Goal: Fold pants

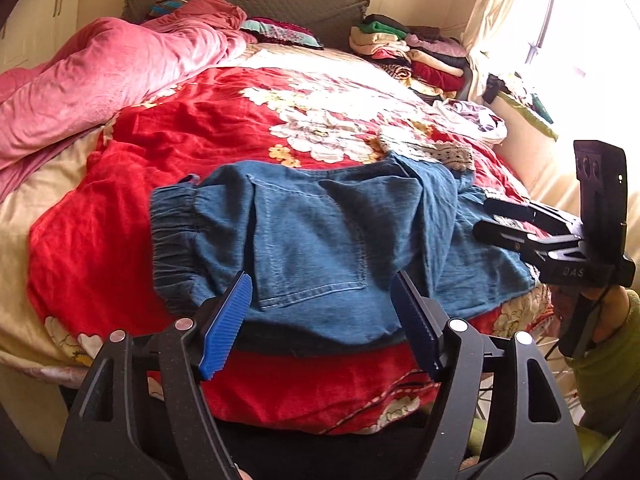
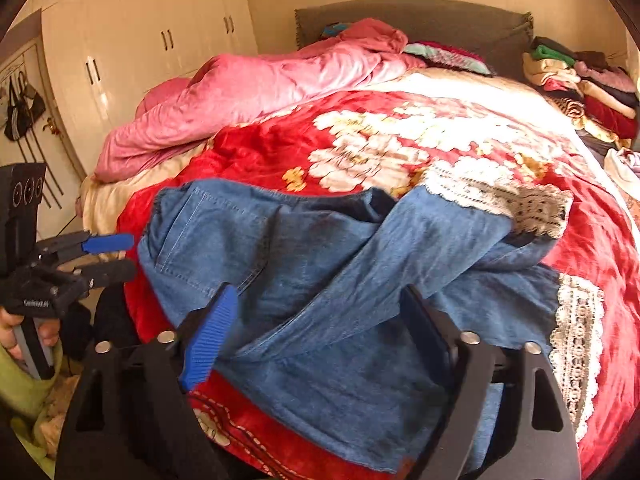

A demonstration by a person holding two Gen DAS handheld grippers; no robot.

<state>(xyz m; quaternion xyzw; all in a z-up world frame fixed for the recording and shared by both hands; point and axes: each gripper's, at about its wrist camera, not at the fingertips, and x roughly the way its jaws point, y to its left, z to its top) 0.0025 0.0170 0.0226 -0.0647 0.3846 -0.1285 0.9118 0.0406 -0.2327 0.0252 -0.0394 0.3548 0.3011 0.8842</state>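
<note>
Grippers, left (image 1: 322, 320) and right (image 2: 316, 332), wide apart, empty, above pants (image 1: 320, 232).

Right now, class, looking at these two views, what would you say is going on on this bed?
A person is folding blue denim pants with lace-trimmed cuffs on a red floral blanket, a handheld gripper in each hand. The pants lie partly folded, one leg crossing over the other. Both the left gripper and the right gripper are open above the near edge of the pants, gripping nothing.
</note>
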